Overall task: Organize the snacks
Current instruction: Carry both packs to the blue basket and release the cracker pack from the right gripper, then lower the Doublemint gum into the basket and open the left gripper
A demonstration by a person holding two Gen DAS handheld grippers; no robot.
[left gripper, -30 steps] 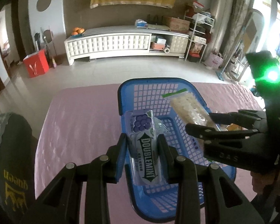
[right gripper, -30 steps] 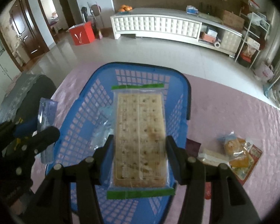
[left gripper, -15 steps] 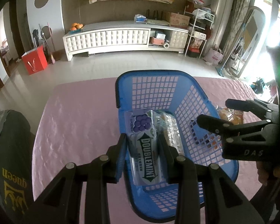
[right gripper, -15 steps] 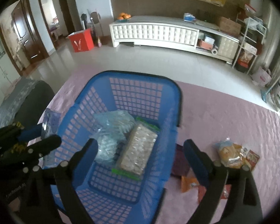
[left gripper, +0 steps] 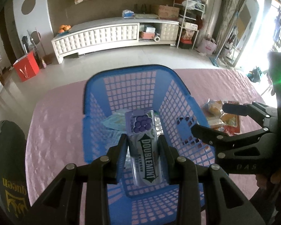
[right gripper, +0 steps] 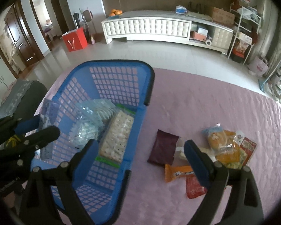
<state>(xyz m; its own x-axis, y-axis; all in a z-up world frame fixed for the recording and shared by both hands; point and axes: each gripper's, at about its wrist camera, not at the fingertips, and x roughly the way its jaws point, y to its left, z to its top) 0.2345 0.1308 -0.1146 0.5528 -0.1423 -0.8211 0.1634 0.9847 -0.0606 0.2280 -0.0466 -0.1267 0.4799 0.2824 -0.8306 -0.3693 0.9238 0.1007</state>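
Note:
My left gripper point(left gripper: 142, 140) is shut on a purple Doublemint gum pack point(left gripper: 143, 146) and holds it over the blue plastic basket point(left gripper: 95, 86). In the right wrist view the same basket point(right gripper: 149, 78) holds a cracker pack with green ends point(right gripper: 117, 140) and clear crinkly bags point(right gripper: 91, 116). My right gripper point(right gripper: 138, 146) stands open and empty above the basket's right rim; it also shows in the left wrist view point(left gripper: 208, 118). The left gripper point(right gripper: 37, 127) sits at the basket's left side.
Loose snacks lie on the pink tablecloth point(right gripper: 206, 97) right of the basket: a dark maroon packet point(right gripper: 163, 146), an orange bar point(right gripper: 178, 172), a red packet point(right gripper: 194, 189) and yellow-orange bags point(right gripper: 224, 144). A dark cushioned chair back point(left gripper: 7, 159) stands at the table's left.
The right gripper opened and let the cracker pack drop into the basket, then shifted right. The left gripper moved over the basket with the gum pack still held.

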